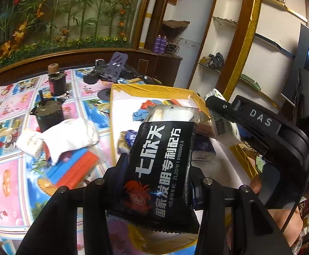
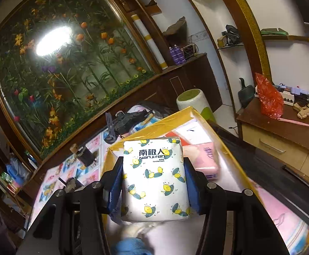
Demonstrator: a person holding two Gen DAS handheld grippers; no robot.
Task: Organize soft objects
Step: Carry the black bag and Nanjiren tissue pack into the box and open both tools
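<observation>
Black foil packet (image 1: 160, 165) with white Chinese print and a red crab mark, clamped between both fingers of the left gripper (image 1: 154, 182), its silver top end pointing toward the cardboard box (image 1: 120, 89). Held above the box's near edge, over the floral-tiled worktop (image 1: 8, 170).

White tissue pack (image 2: 154, 178) printed with lemons, pinched at its sides by the blue pads (image 2: 115, 182) of the right gripper (image 2: 153, 182), jaws closed only as far as the pack's width. Held over the open box (image 2: 224, 144), with a pink pack (image 2: 203, 161) lying inside just behind it and something blue (image 2: 129, 246) and blurred at the bottom edge below it.

Seen from the left wrist: right gripper (image 1: 220, 108) at the box's far right corner, gripping the same tissue pack (image 1: 224, 127). Inside the box, blue cloth (image 1: 139, 114) and other small items, too crowded to tell apart.

On the worktop left of the box: white cloth (image 1: 71, 136) beside a small white packet (image 1: 30, 142), partly over a red and blue item (image 1: 76, 172). Behind these, two dark cylindrical objects (image 1: 49, 116) and a purple stand (image 1: 116, 65).
</observation>
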